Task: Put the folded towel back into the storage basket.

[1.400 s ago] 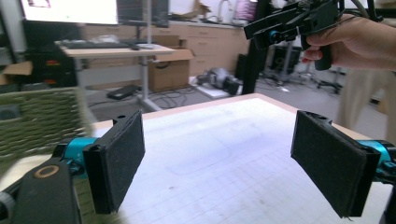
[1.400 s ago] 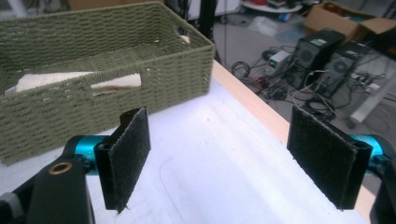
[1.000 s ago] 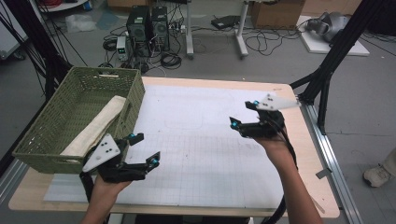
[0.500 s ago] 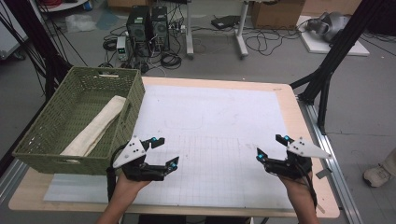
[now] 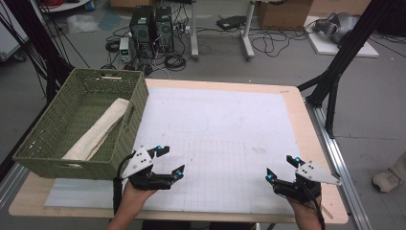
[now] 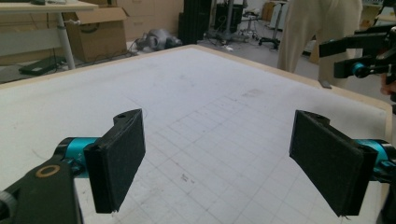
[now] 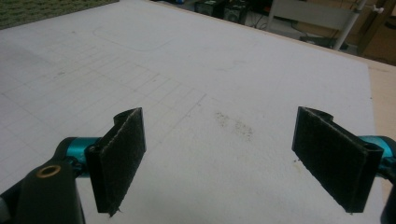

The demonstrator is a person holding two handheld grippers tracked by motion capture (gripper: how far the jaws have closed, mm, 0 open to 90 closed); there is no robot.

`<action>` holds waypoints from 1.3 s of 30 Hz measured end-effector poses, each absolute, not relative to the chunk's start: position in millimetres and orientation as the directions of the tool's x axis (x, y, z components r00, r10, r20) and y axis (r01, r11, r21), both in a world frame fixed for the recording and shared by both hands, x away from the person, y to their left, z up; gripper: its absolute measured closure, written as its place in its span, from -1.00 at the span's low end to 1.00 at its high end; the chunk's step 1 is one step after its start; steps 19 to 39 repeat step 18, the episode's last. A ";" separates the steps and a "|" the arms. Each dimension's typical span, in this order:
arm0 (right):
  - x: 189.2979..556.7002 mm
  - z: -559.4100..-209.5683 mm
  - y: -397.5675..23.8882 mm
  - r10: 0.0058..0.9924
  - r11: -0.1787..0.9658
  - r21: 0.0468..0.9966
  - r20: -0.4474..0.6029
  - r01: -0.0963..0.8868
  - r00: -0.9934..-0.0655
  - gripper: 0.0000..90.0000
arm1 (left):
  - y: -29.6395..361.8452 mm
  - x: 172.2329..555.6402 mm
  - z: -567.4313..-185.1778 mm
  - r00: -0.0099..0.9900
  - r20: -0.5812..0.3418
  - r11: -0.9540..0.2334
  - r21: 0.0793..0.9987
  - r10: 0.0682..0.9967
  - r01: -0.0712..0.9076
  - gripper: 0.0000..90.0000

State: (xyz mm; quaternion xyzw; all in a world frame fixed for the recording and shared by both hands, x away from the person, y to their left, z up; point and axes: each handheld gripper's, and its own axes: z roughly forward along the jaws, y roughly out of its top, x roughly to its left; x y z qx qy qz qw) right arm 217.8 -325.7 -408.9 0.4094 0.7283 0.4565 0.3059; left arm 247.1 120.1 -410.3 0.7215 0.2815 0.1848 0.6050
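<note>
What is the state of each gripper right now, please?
Left gripper: open, holding nothing.
Right gripper: open, holding nothing.

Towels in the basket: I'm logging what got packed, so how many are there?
1: a rolled cream towel lies lengthwise in the green basket at the table's left. Anything beneath it would be hidden.

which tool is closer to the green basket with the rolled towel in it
Left. The left tool sits just off the green basket's near right corner, jaws open. The right tool is far across the mat, by the table's near right corner, jaws open too.
</note>
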 end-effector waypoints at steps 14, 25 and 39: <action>218.8 -413.7 -324.3 0.873 0.260 0.910 -0.077 0.324 -0.482 -0.64 | 119.6 246.2 -413.4 0.772 -0.072 -0.120 0.975 0.631 0.189 -0.59; 219.6 -413.7 -324.5 0.871 0.262 0.911 -0.081 0.319 -0.485 -0.64 | 120.3 247.0 -413.4 0.770 -0.070 -0.119 0.975 0.634 0.186 -0.58; 219.6 -413.7 -324.5 0.871 0.262 0.911 -0.081 0.319 -0.485 -0.64 | 120.3 247.0 -413.4 0.770 -0.070 -0.119 0.975 0.634 0.186 -0.58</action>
